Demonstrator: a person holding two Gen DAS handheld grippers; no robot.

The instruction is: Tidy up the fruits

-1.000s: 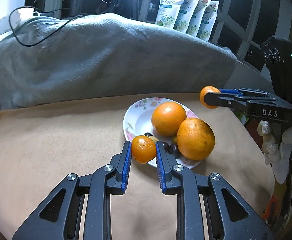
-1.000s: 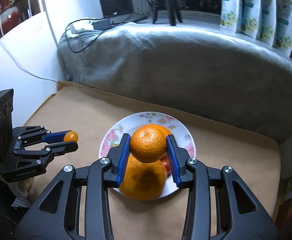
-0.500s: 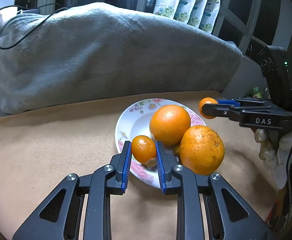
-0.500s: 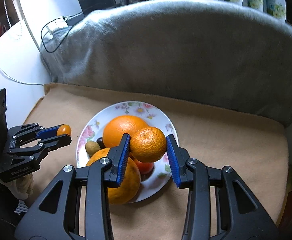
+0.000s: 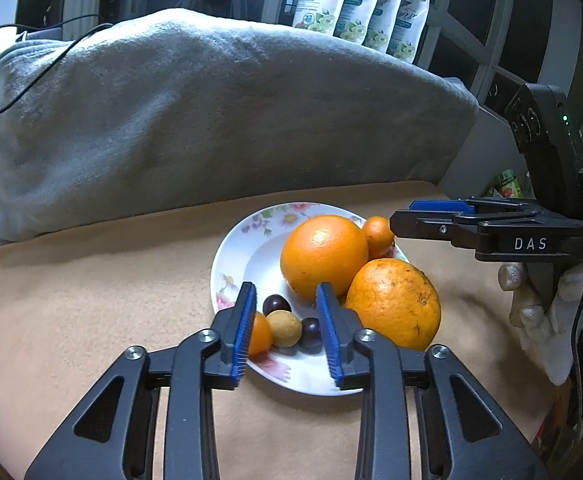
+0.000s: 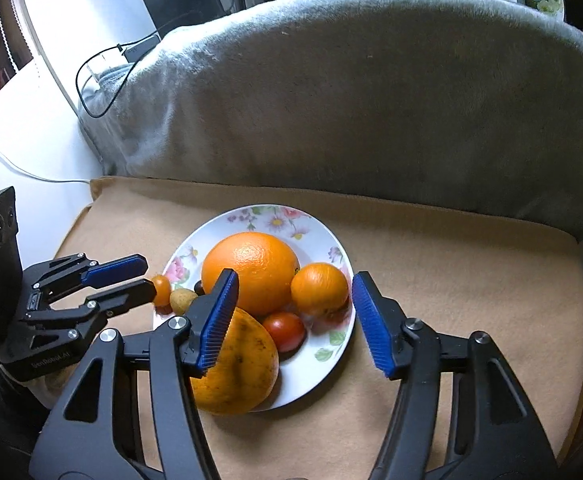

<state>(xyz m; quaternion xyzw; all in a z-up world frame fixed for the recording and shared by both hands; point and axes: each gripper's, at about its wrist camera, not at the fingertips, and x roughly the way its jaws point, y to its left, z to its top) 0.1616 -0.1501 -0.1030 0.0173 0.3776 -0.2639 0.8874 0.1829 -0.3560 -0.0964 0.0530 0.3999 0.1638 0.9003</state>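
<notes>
A white floral plate (image 5: 247, 240) (image 6: 319, 240) on the tan mat holds two big oranges (image 5: 323, 256) (image 5: 393, 304), a mandarin (image 6: 319, 288) (image 5: 377, 232), a red tomato (image 6: 284, 330), a small orange kumquat (image 5: 260, 334) (image 6: 161, 286), a tan round fruit (image 5: 286, 328) and two dark berries (image 5: 276, 304). My left gripper (image 5: 287, 320) is open over the plate's near rim; the kumquat lies by its left finger. My right gripper (image 6: 291, 316) is open and empty, its fingers either side of the mandarin, which rests on the plate.
A grey blanket-covered hump (image 5: 211, 112) rises behind the mat. Several refill pouches (image 5: 355, 4) stand on the sill behind it. A black cable (image 6: 103, 76) lies on the blanket at the left. The tan mat (image 5: 71, 320) spreads around the plate.
Both grippers have opened. The left one let the kumquat down on the plate's near edge. The right one let the mandarin down beside the big orange.
</notes>
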